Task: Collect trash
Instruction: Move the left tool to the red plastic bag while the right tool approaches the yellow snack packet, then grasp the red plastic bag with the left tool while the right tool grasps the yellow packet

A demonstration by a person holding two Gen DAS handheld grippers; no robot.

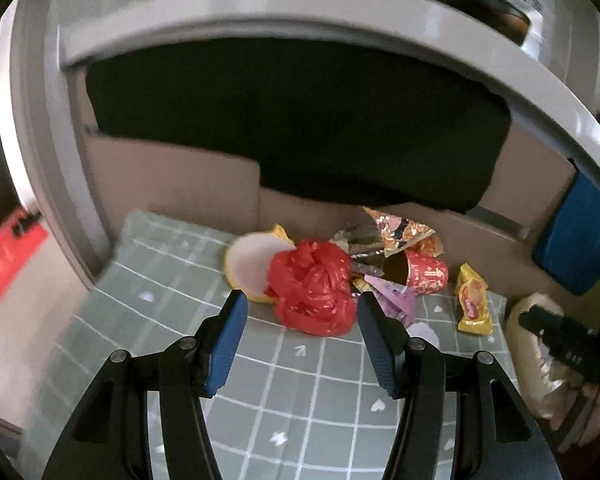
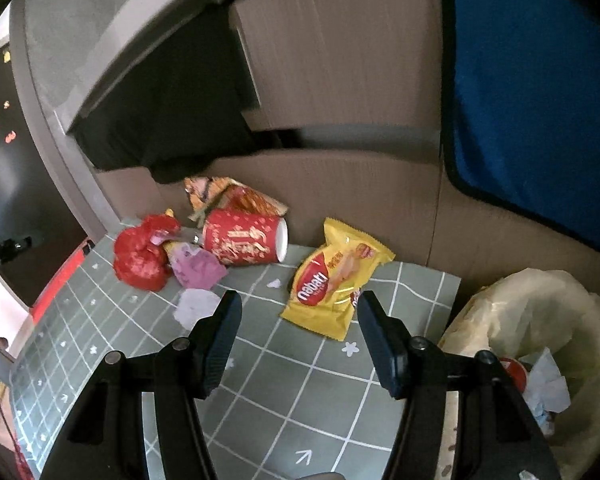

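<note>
Both tools gape empty: right (image 2: 298,312) near yellow "nabati" wrapper (image 2: 334,280), left (image 1: 302,312) near red bag (image 1: 312,288).

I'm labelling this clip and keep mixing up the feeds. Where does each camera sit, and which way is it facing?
Left wrist: on the left gripper, looking along its open fingers at the red bag; the person's other hand shows at right.
Right wrist: on the right gripper, open, facing the yellow wrapper, with the lined bin at right.
Shared: red bag, red cup, yellow wrapper, checked mat.

Each hand-held gripper (image 1: 302,304): blk linkage, silver pivots, blue pads (image 1: 230,344).
</note>
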